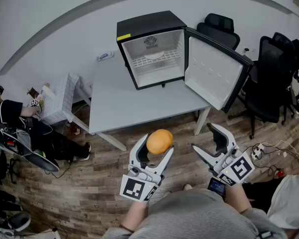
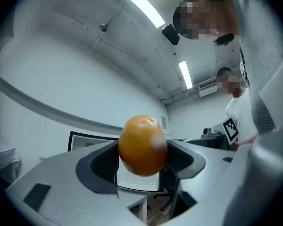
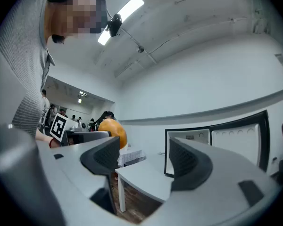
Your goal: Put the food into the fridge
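Observation:
An orange (image 1: pixel 159 141) sits clamped between the jaws of my left gripper (image 1: pixel 153 150), held in the air in front of the white table (image 1: pixel 119 108). In the left gripper view the orange (image 2: pixel 142 145) fills the gap, both pads pressing its sides. My right gripper (image 1: pixel 212 144) hovers beside it to the right, open and empty; in its own view the right gripper (image 3: pixel 144 159) has only the table and fridge between its jaws. The small black fridge (image 1: pixel 152 49) stands on the table's far side, its door (image 1: pixel 214 71) swung wide to the right, a wire shelf inside.
Black office chairs (image 1: pixel 274 78) stand to the right of the table. A white side cabinet (image 1: pixel 60 98) and a seated person (image 1: pixel 20 123) are at the left. Cables and a power strip (image 1: pixel 261 151) lie on the wooden floor at right.

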Tool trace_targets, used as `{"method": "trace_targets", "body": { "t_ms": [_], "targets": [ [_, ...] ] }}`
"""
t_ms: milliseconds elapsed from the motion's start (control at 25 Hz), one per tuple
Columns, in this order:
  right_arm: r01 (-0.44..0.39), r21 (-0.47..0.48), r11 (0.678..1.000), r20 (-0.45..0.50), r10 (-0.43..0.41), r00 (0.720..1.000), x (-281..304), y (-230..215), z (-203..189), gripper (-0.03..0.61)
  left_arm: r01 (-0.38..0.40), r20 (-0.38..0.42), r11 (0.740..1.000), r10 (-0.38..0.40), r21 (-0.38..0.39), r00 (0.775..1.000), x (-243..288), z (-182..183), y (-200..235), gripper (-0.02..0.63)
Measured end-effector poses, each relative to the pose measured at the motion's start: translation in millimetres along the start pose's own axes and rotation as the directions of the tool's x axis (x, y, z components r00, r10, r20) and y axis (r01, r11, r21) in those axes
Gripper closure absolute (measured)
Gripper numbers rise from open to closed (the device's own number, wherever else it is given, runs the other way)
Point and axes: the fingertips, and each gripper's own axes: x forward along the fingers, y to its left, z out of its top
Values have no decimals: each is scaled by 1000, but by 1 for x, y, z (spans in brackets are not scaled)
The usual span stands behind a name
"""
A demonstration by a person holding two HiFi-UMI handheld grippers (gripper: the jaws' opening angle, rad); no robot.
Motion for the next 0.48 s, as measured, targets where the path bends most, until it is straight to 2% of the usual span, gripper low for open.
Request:
{"method": "trace_targets", "body": {
  "t_ms": [480],
  "targets": [
    [-19,-7,1000,-26,19,999,-9,9,-1,242,-13,-3,1000,13,-3,1000,-10,1,-9,288]
  ]
}}
